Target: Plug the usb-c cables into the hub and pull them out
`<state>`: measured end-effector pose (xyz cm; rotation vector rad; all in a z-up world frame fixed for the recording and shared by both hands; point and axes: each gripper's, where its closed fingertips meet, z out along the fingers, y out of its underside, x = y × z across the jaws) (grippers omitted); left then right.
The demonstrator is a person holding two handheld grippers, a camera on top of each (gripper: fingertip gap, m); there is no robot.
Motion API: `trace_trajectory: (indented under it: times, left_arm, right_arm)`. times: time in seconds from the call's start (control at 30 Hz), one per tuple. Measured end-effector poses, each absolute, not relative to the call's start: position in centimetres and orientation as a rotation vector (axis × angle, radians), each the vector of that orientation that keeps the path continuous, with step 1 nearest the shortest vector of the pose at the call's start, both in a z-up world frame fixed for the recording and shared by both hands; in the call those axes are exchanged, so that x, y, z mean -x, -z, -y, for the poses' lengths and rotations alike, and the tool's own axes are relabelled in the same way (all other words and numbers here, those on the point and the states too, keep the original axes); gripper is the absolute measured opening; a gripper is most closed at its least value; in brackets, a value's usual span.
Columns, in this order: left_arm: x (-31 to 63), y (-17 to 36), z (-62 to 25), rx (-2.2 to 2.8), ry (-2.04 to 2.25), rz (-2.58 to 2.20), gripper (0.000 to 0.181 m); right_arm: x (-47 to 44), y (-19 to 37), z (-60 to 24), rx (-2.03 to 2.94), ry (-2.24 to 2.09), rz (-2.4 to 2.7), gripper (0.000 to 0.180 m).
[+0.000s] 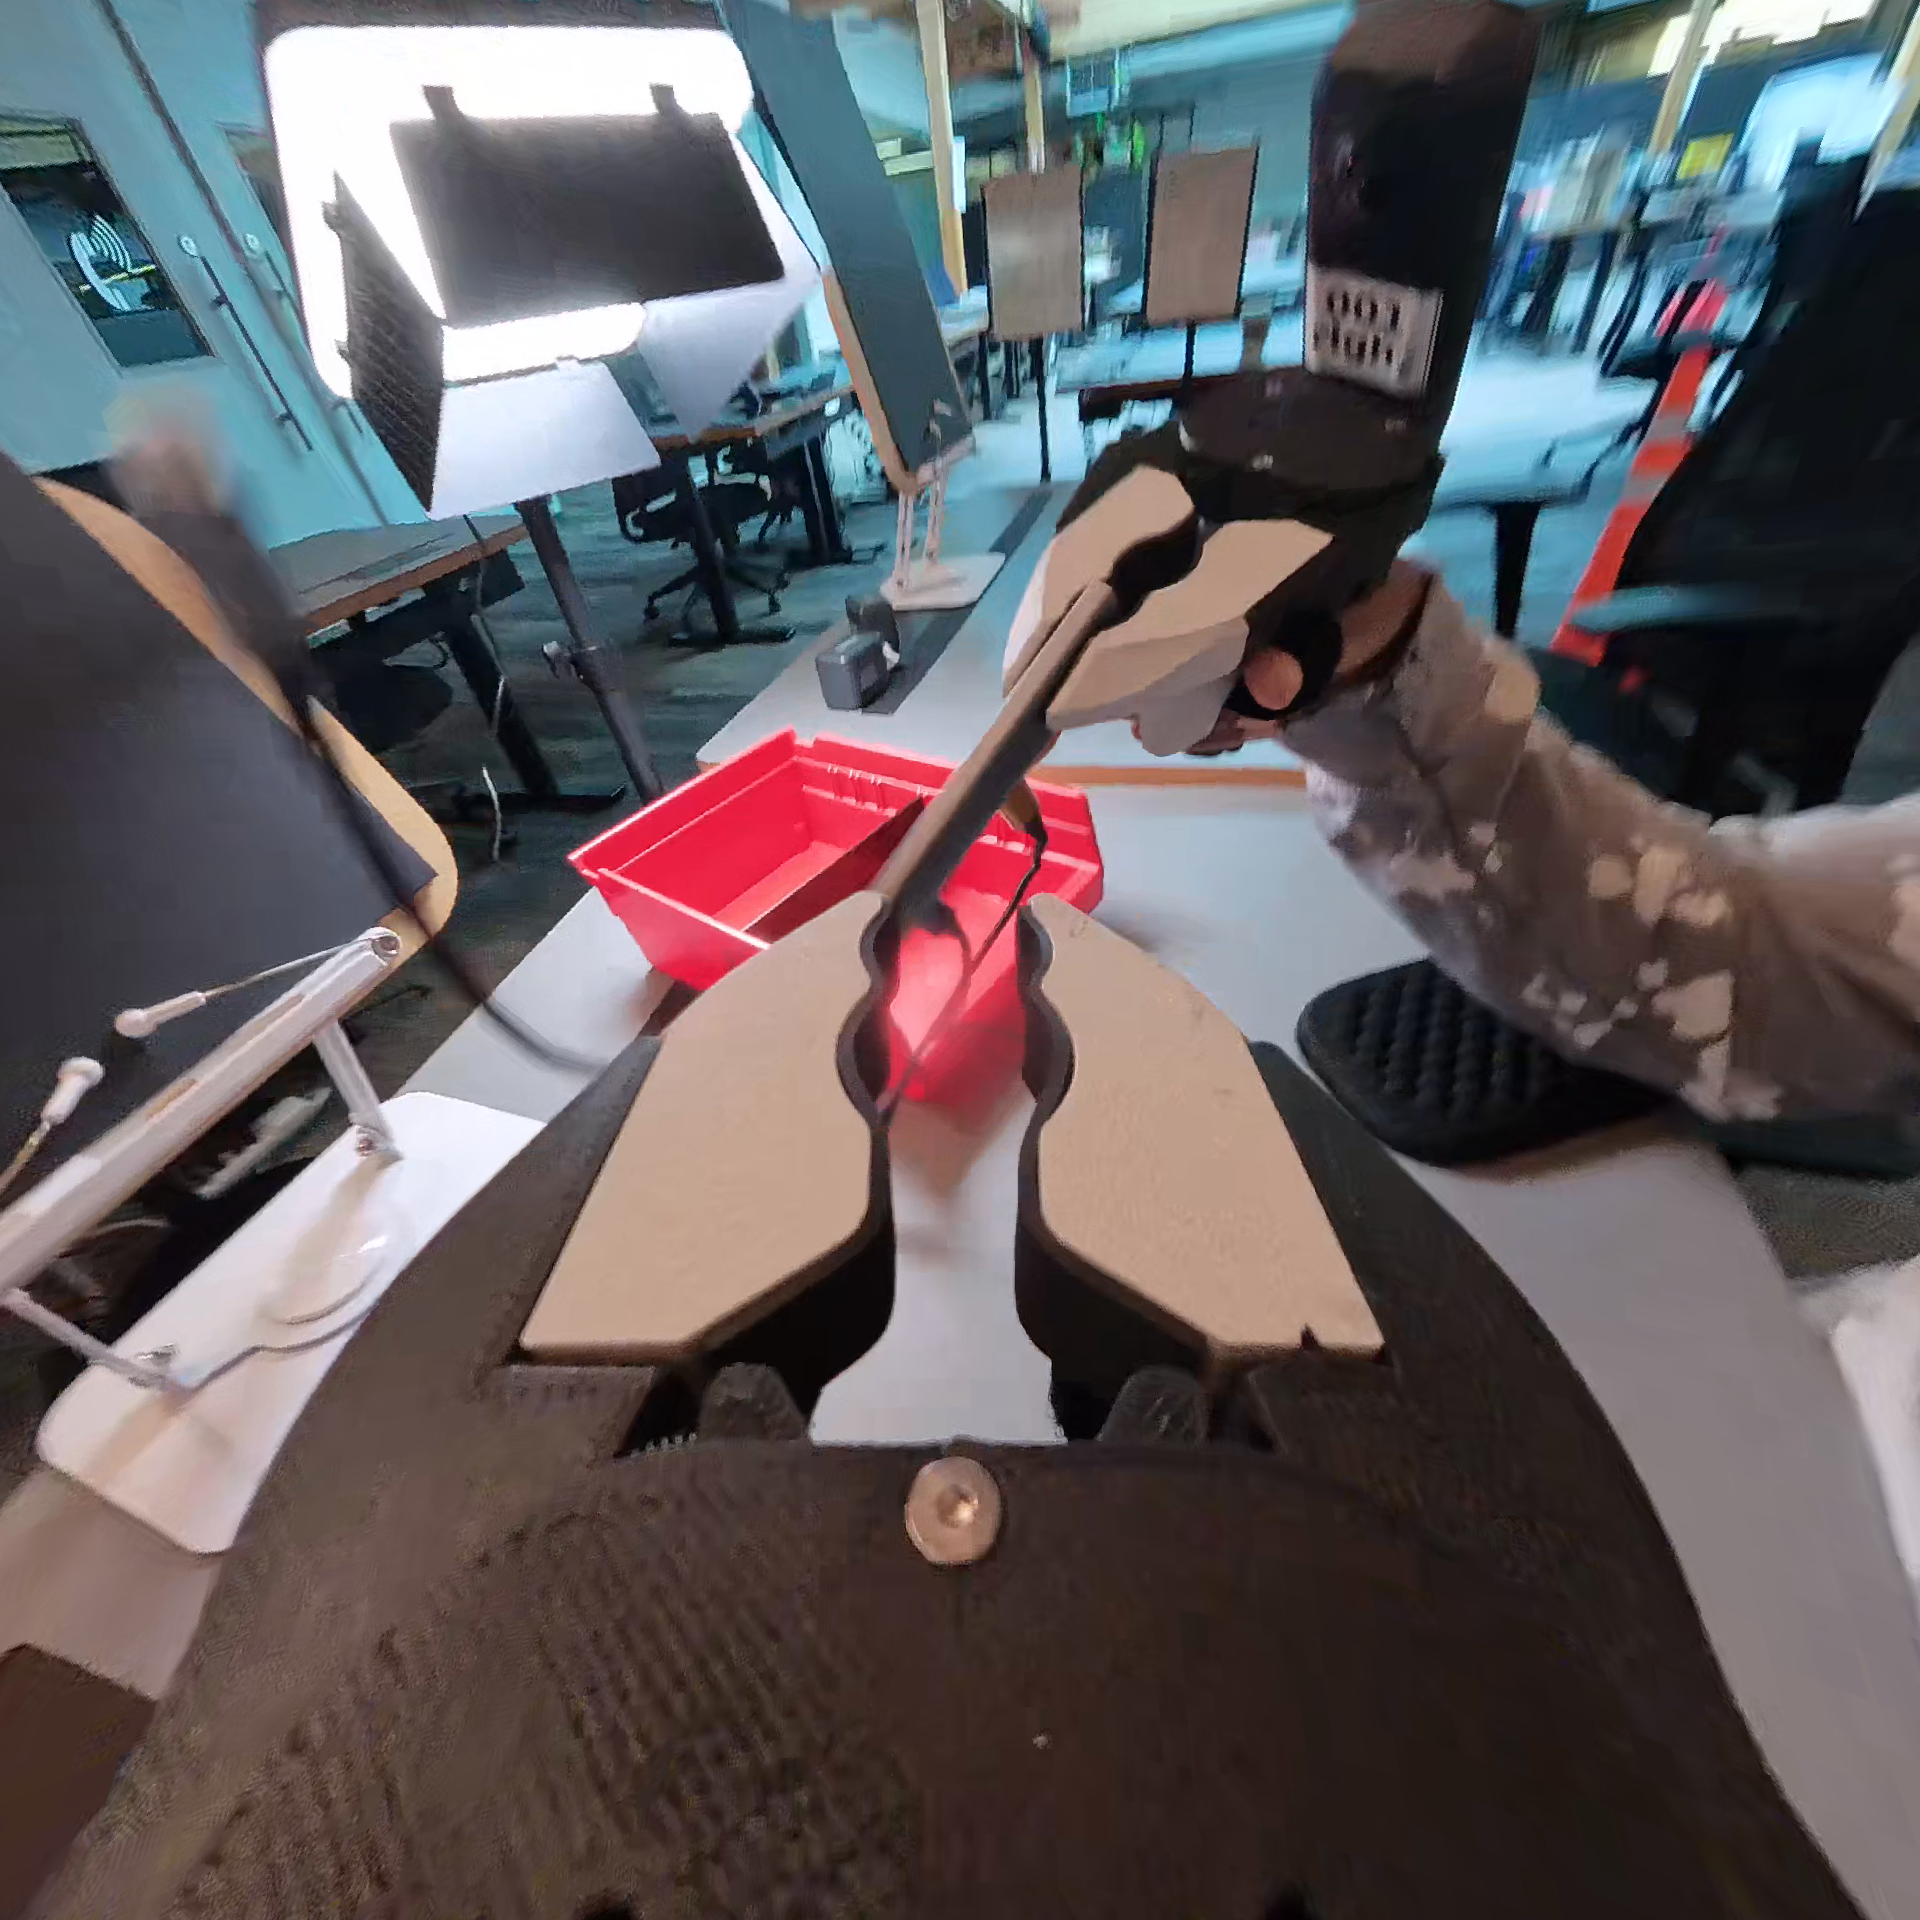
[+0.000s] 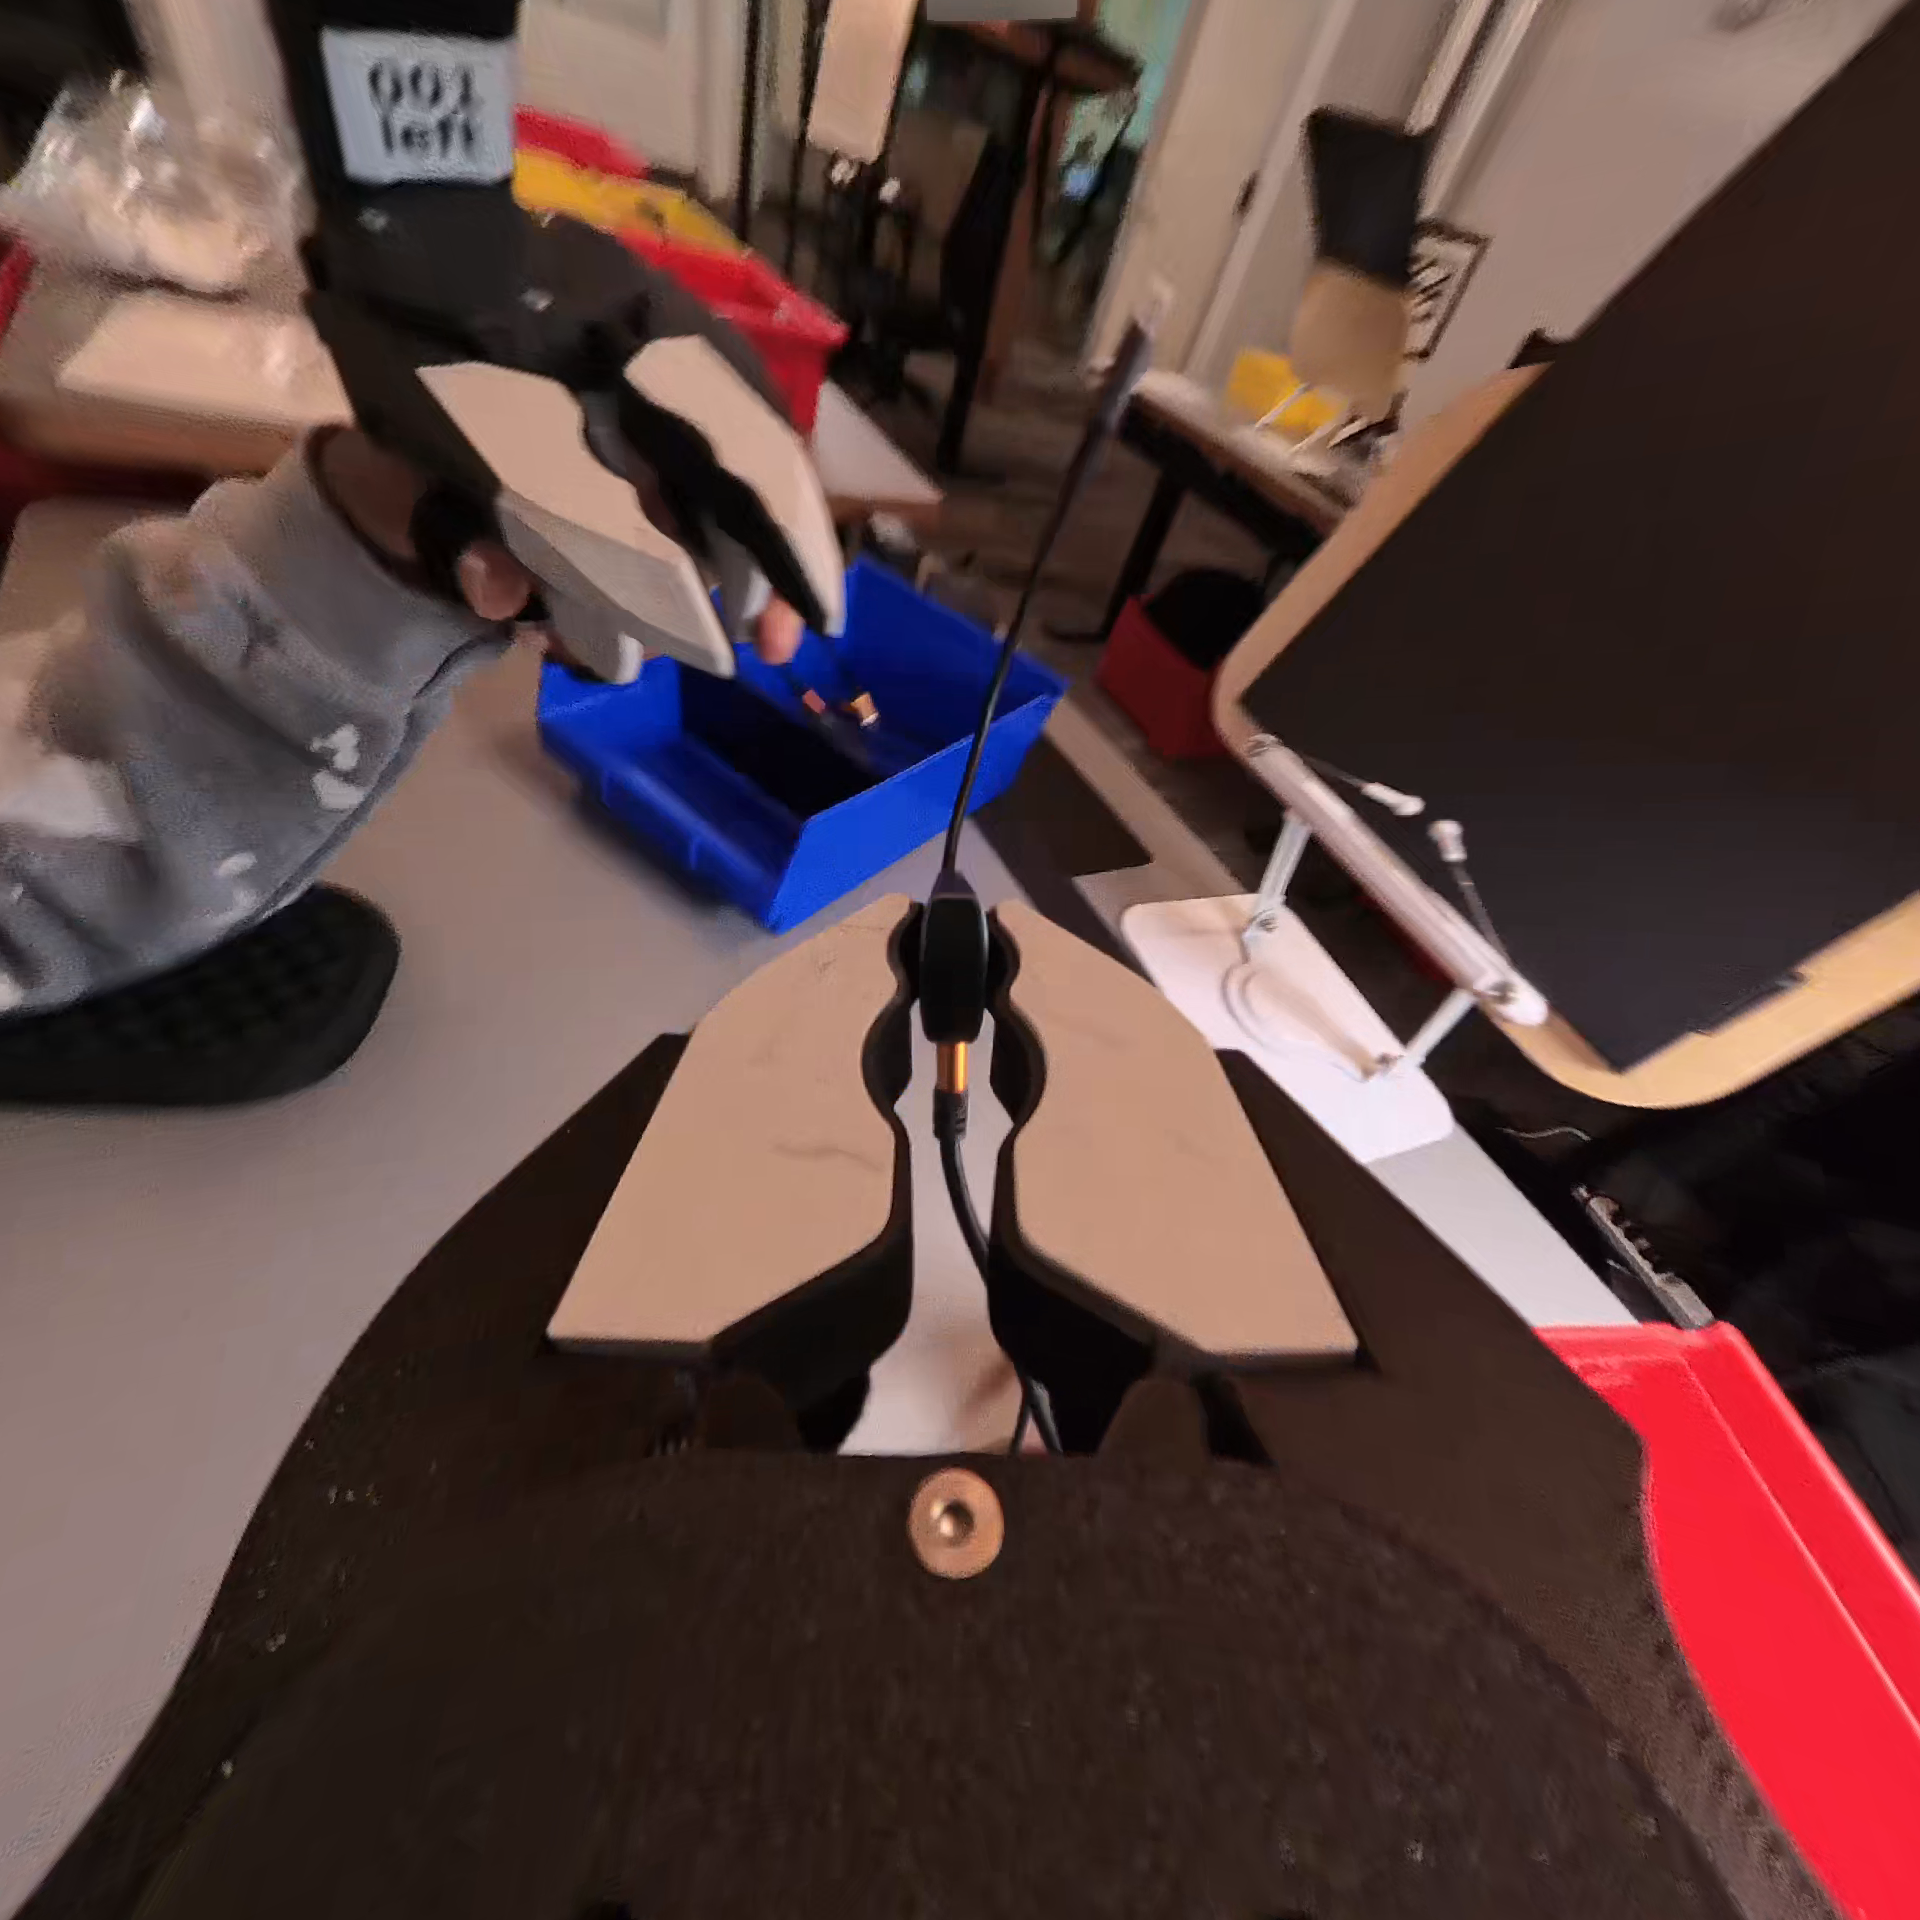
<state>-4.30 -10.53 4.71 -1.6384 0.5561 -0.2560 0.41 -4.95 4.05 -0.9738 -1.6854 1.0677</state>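
**Right wrist view: plug pinched, hub raised**

Left gripper [image 2: 774, 613] hangs spread above the blue bin [image 2: 800, 779], which holds two plugs [image 2: 844, 709]. Right gripper [image 2: 956, 925] pinches one cable plug [image 2: 954, 982]. Beyond it, one slim hub [image 2: 1117, 390] rises on its cord.

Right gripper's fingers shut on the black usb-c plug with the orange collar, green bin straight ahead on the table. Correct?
One error: the bin ahead is blue, not green, as the right wrist view shows. The rest holds: the right gripper has its fingers shut on the black usb-c plug with the orange collar, and the bin sits straight ahead on the table.
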Motion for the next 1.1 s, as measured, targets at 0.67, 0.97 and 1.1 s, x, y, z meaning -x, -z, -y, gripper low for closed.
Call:
trace_trajectory:
  times: [0.67,0.97,1.1]
  left_arm:
    - [1.8,-4.7,9.9,1.452,0.638,-0.577,0.011]
    - [1.1,-5.4,10.0,1.324,0.777,-0.547,0.011]
    - [0.0,-5.1,9.9,1.319,0.749,-0.574,0.011]
  right_arm:
    - [-1.4,-5.7,5.9,0.809,-1.247,1.636,0.029]
    - [-0.6,-6.1,8.1,0.762,-1.314,1.627,0.028]
    - [0.0,-5.6,8.8,0.771,-1.321,1.646,0.024]
